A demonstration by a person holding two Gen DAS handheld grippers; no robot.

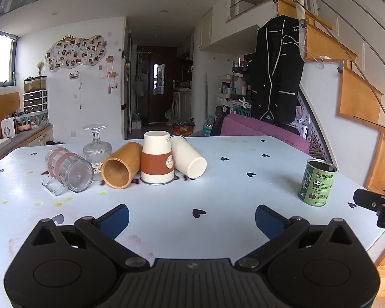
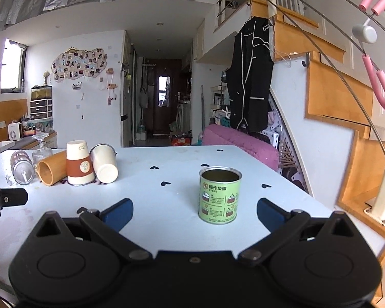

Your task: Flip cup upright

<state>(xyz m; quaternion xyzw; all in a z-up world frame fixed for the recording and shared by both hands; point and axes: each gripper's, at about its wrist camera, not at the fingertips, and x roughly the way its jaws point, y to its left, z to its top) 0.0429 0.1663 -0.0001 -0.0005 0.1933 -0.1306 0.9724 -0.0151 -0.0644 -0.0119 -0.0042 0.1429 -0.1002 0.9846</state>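
A pale blue bench (image 1: 231, 179) printed with small black hearts carries everything. The left hand-held gripper (image 1: 192, 219) hovers low over its near edge, blue-padded fingers spread wide and holding nothing; the right hand-held gripper (image 2: 195, 215) is likewise released, empty, its jaws wide apart. Just ahead of the right one, between the lines of its fingers but touching neither, a green open-topped tin can with printed labels (image 2: 220, 195) stands upright. Well apart from it, toward the far left of the bench, a cluster of cups sits close together: a white paper cup with a brown sleeve (image 1: 157, 161) stands upside down, a plain white cup (image 1: 188, 156) lies tilted against its right side, a tan wooden cup (image 1: 122, 168) lies on its side with its mouth facing the camera, a clear glass mug with a handle (image 1: 68, 170) lies on its side, and a ribbed clear stemmed glass (image 1: 97, 145) stands inverted behind them.
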